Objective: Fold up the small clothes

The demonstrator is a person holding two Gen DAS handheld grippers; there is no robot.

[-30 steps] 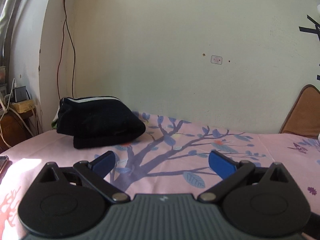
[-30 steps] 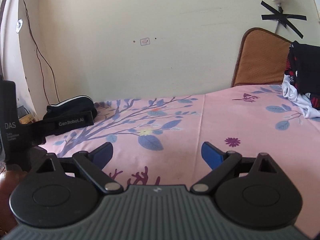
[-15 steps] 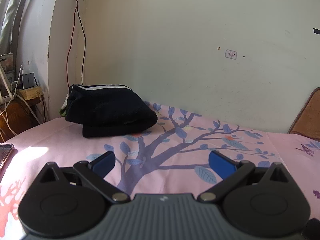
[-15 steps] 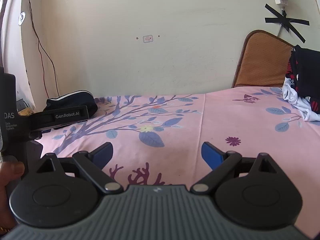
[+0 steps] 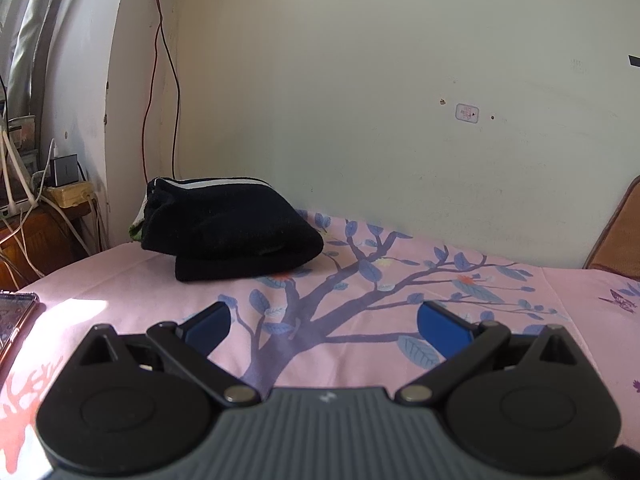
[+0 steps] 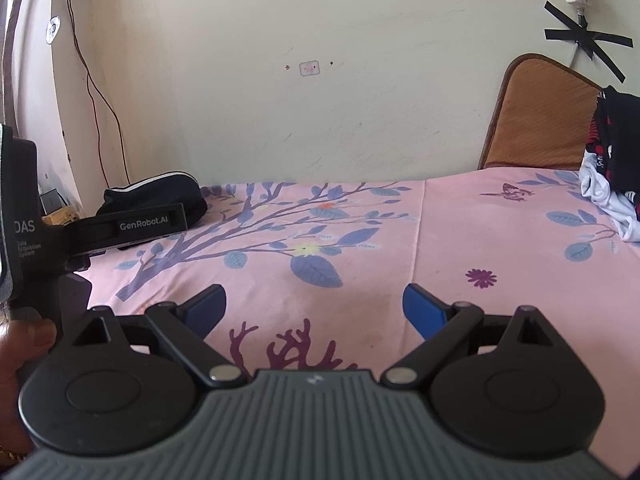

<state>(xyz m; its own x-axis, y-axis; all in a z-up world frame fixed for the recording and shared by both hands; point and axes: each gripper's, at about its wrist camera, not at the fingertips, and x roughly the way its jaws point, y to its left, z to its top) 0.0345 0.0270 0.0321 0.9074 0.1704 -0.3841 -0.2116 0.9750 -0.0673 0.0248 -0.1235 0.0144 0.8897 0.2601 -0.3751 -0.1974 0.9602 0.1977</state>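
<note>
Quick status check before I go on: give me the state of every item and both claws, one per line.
Left claw: open, empty, above the sheet.
Right claw: open, empty, above the sheet.
Black garment: folded, resting on the sheet by the wall.
Clothes pile: unfolded, heaped at the right edge.
Bed sheet: spread flat, bare in the middle.
Phone: lying flat at the bed's left edge.
</note>
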